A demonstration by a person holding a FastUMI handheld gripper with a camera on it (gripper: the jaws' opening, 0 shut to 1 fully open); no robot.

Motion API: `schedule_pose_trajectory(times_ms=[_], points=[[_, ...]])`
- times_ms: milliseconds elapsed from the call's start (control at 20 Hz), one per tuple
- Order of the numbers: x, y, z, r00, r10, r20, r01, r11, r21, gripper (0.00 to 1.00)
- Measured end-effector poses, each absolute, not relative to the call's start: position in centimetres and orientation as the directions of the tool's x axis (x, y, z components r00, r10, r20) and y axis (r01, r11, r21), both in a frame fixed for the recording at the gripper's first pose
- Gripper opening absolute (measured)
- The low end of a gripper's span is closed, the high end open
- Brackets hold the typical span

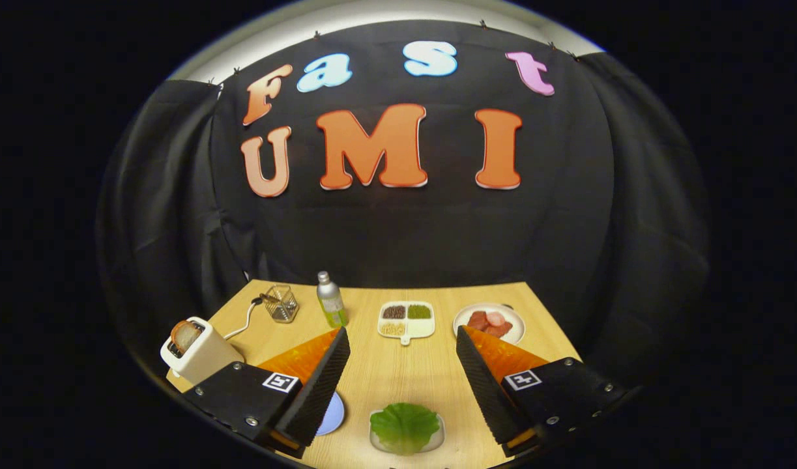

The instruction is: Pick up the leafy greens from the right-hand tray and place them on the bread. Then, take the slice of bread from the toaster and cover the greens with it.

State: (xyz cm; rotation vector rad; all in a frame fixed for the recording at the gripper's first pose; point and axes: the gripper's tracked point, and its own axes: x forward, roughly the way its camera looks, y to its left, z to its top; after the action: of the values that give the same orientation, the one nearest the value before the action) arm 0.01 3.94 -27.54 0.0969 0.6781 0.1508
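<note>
Green lettuce (405,426) lies on a small tray (437,441) between the open, empty tongs (403,342), down near their base. Beyond the left finger stands a white toaster (199,355) with a slice of bread (184,335) in its slot.

Wooden counter (398,371); far side, in row: wire basket (281,303), green bottle with silver cap (331,300) upright beside it, four-compartment dish (406,320) of grains, round plate of sliced meat (489,322); blue plate (331,414) nearer, partly hidden
</note>
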Motion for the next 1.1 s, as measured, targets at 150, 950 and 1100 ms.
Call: schedule_pose_trajectory(times_ms=[150,950,1100], points=[[-1.4,4.6,-31.3,0.678,0.204,-0.706,-0.105,0.978,0.182,0.99],[-11.2,4.7,-47.7,0.205,0.179,-0.962,-0.138,0.979,0.153,0.96],[-12.1,4.5,-49.5,0.155,0.160,-0.975,-0.155,0.978,0.136,0.96]])
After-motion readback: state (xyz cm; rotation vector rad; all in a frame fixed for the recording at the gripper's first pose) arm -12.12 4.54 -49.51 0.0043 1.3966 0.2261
